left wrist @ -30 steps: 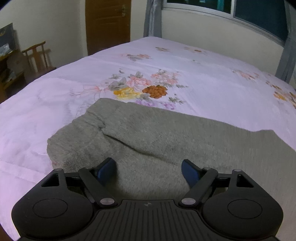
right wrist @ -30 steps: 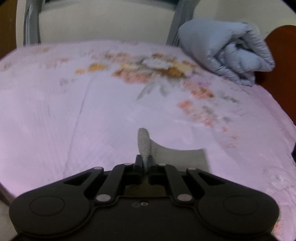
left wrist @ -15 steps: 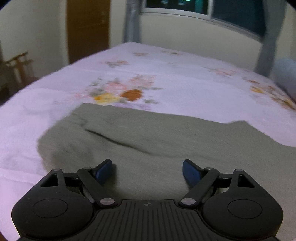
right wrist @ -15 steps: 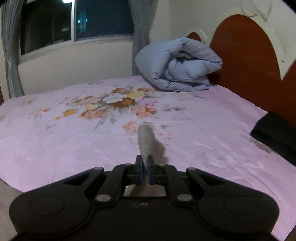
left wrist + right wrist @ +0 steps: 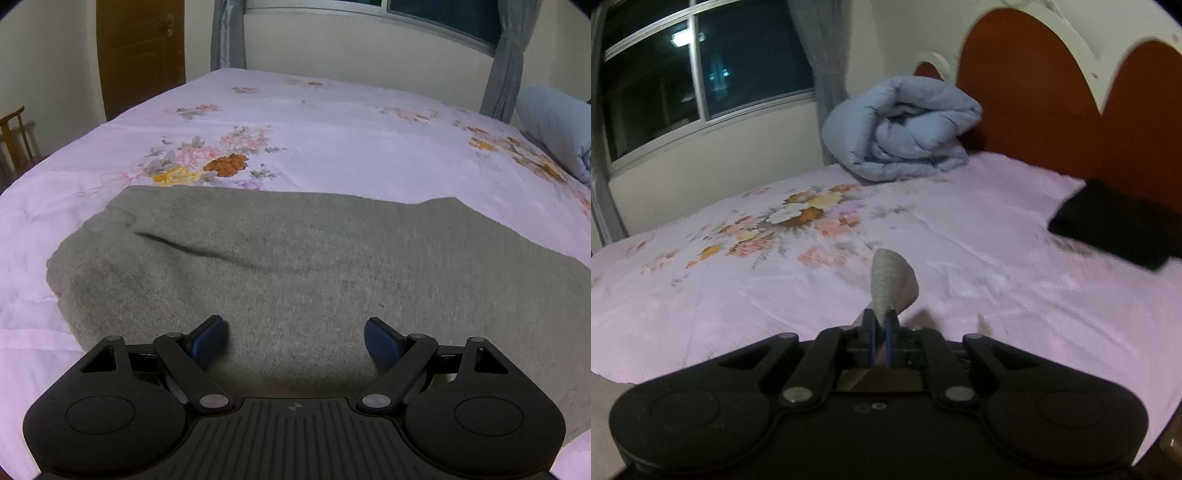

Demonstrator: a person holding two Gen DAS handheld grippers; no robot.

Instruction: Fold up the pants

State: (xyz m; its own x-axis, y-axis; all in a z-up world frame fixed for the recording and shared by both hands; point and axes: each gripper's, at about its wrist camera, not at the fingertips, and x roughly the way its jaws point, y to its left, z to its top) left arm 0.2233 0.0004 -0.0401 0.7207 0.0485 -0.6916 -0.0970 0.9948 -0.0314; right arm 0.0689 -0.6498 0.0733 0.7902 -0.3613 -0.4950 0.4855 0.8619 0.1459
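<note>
The grey knit pants [image 5: 295, 269] lie spread across the pink floral bedspread [image 5: 332, 129] in the left wrist view, with a crease running across the left part. My left gripper [image 5: 295, 339] is open and empty, its blue pads just above the near part of the pants. My right gripper [image 5: 881, 325] is shut on a corner of the grey pants [image 5: 890, 280], which sticks up past the fingertips above the bed. The remainder of the pants is hidden below the right gripper.
A rolled blue quilt [image 5: 901, 125] lies at the head of the bed by the red headboard [image 5: 1052, 103]. A folded black garment [image 5: 1115, 225] lies at the right. A window [image 5: 701, 70] and curtains are behind; a wooden door [image 5: 140, 51] stands at the far left.
My right gripper has swung right and lifted with the pants corner, so the headboard and black garment came into view. My left gripper has turned slightly right and stayed open over the pants.
</note>
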